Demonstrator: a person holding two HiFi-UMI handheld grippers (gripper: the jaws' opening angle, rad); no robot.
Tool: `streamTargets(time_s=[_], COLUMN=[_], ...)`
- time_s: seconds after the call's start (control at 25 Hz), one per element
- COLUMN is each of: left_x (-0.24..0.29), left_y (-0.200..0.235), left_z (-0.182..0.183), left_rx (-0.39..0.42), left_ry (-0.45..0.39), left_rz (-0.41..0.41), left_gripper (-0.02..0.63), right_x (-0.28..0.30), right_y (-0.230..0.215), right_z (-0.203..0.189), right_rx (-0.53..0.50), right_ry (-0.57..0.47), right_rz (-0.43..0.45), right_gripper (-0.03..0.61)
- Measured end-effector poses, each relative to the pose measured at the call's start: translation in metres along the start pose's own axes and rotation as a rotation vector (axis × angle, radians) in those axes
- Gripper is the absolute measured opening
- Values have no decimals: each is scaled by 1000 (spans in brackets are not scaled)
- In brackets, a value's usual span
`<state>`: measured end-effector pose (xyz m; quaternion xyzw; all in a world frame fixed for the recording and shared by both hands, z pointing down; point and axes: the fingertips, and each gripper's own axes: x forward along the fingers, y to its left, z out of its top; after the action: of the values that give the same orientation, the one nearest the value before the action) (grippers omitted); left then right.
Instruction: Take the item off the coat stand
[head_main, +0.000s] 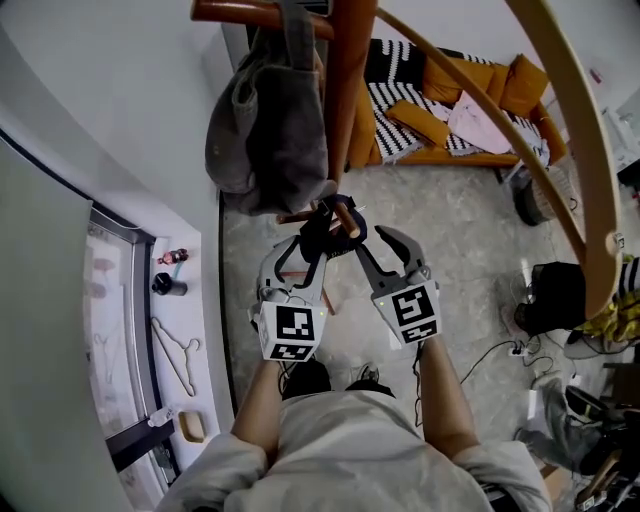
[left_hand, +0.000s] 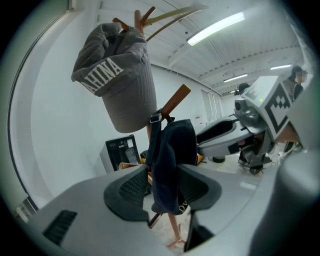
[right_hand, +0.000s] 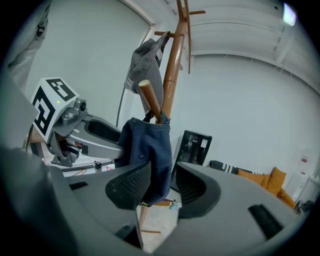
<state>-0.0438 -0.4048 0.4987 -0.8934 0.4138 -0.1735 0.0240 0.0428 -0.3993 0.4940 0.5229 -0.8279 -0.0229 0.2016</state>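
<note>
1. The thing to take is a dark blue cap. It hangs on a low peg of the brown coat stand.
2. A grey cap hangs higher up on the same stand, above the blue one. Neither tongs touches it.
3. The left tongs are at the near left side of the blue cap. The jaws are spread wide. In the left gripper view the cap hangs down between the two dark pads, but they do not squeeze it.
4. The right tongs are close beside the left ones, on the right. Their jaws are spread too. In the right gripper view the blue cap hangs in front of the left pad and partly in the gap. It is not pinched.
5. So nothing is done yet, I think. The cap is on its peg and no one has hold of it.
6. What is left is almost all of the job. One pair of tongs must close on the cloth. Then the cap must go up and off the slanted peg, away from the stand.
</note>
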Motion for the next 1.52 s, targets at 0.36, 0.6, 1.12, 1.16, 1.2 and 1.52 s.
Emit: streamTargets(time_s=[0.36,0.6,1.12,1.16,1.2,1.52], left_x=[13,12,-5,-6,-8,-29], left_y=[-2,-1,2,2,1,-6], left_z=[-5,-7,10,11,12,29], left_rx=[21,45,45,43,40,46], left_ry=[1,19,-6,-7,-9,-38], left_rz=[-19,4,85,89,92,133], left_gripper=[166,111,43,41,41,41], right_x=[23,21,3,1,0,-22], right_y=[-1,3,7,7,7,12], right_z=[4,4,20,22,24,41], right_rx=[-31,-45,-60,-62,-64,-90], right_ry=[10,-9,-64,-69,-73,-113], right_rz=[21,23,39,40,40,50], right_gripper=[148,81,52,52,52,51])
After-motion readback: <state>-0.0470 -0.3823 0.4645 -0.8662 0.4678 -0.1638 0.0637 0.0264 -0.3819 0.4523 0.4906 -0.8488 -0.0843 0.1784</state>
